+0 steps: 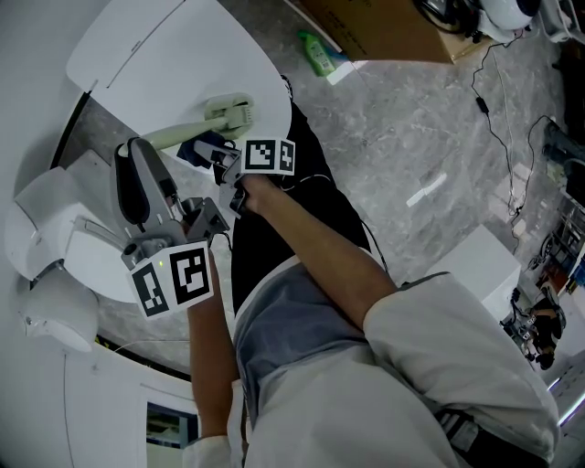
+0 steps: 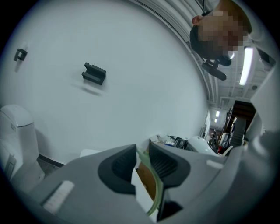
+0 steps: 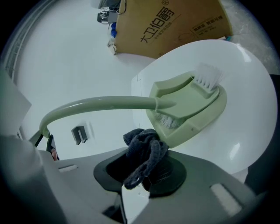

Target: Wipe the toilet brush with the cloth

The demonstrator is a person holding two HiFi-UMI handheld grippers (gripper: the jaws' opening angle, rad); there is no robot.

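Here, my left gripper (image 2: 142, 168) is clamped on the handle of the one toilet brush (image 3: 188, 105), whose head sits over the white toilet lid (image 3: 249, 78). My right gripper (image 3: 144, 170) pinches the single dark cloth (image 3: 144, 148) just beside that head. One cardboard box (image 1: 384, 27), contents hidden.
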